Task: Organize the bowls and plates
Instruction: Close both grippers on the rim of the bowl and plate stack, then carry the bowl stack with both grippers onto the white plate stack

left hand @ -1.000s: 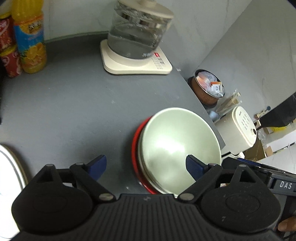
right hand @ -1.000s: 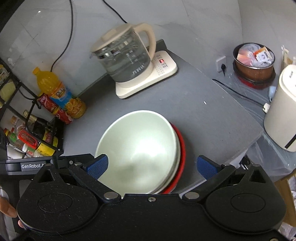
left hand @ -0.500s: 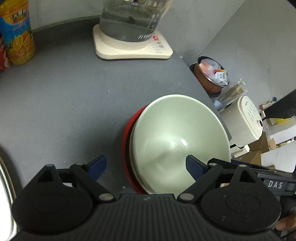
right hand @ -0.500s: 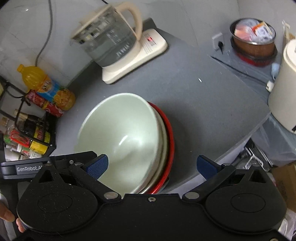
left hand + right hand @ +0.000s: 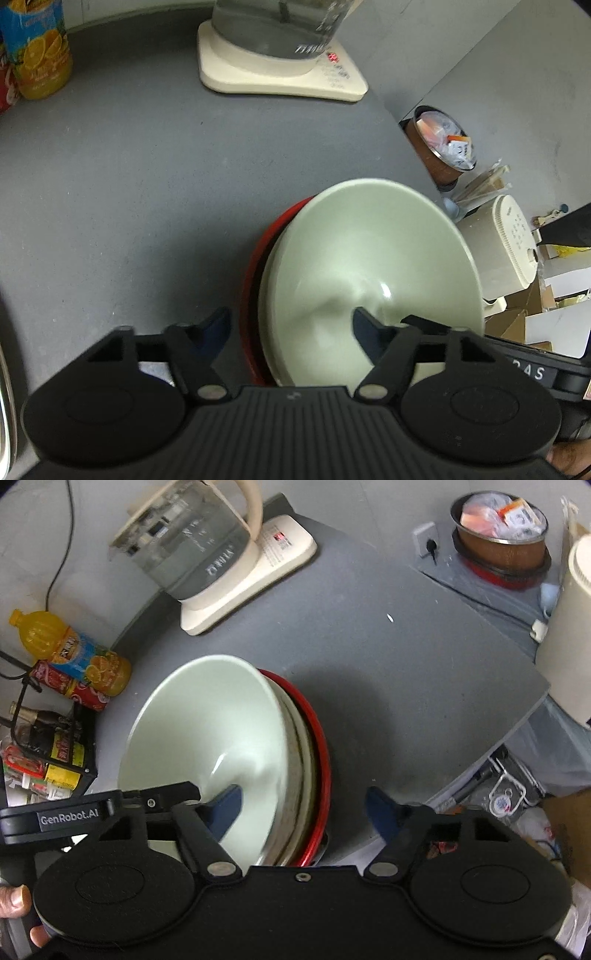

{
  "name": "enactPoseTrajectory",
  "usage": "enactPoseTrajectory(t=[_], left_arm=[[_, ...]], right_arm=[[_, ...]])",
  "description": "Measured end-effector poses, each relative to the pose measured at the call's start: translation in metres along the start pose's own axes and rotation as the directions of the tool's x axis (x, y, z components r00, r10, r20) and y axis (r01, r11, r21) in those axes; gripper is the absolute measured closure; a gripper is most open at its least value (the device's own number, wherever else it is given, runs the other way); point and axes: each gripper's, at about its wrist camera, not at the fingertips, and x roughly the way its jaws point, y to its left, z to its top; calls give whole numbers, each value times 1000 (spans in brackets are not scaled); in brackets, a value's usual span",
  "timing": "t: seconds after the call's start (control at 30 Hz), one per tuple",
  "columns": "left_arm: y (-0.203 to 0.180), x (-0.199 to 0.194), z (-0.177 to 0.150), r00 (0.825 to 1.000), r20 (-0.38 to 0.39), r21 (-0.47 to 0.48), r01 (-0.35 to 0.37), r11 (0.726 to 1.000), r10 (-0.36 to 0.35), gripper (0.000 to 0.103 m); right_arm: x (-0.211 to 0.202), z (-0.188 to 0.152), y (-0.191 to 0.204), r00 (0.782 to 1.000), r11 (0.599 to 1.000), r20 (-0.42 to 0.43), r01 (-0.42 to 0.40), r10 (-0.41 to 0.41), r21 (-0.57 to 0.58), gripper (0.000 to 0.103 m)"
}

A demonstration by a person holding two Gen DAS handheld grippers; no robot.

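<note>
Both grippers are spread wide and straddling the stack: the left gripper (image 5: 291, 328) has one finger outside the red plate (image 5: 258, 258) and the other over the pale green bowl (image 5: 369, 258), while the right gripper (image 5: 303, 805) brackets the stack's opposite side, nothing pinched by either. The bowl sits nested on a beige plate (image 5: 301, 738) atop the red one, near the counter's (image 5: 129, 166) front-right corner, well apart from the kettle (image 5: 199, 546) at the back edge. My read: each jaw pair is lined up across a rim so the stack can be gripped from two sides, though closing hasn't happened yet.
</note>
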Motion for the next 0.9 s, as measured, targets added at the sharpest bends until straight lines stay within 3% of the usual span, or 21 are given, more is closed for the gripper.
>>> enactPoseTrajectory(t=[0.07, 0.2, 0.33, 0.9], left_arm=[[3, 3, 0, 1000, -11, -15, 2, 1000, -2, 51], [8, 4, 2, 1000, -8, -34, -13, 999, 13, 63], [16, 6, 3, 1000, -14, -63, -20, 998, 19, 79], [29, -9, -3, 1000, 13, -86, -4, 996, 5, 80]], right_arm=[[3, 0, -2, 1000, 1000, -5, 4, -4, 11, 46], [6, -1, -5, 1000, 999, -13, -8, 8, 35, 65], [5, -2, -6, 1000, 1000, -4, -1, 1, 26, 69], [-2, -3, 16, 1000, 1000, 6, 4, -4, -27, 70]])
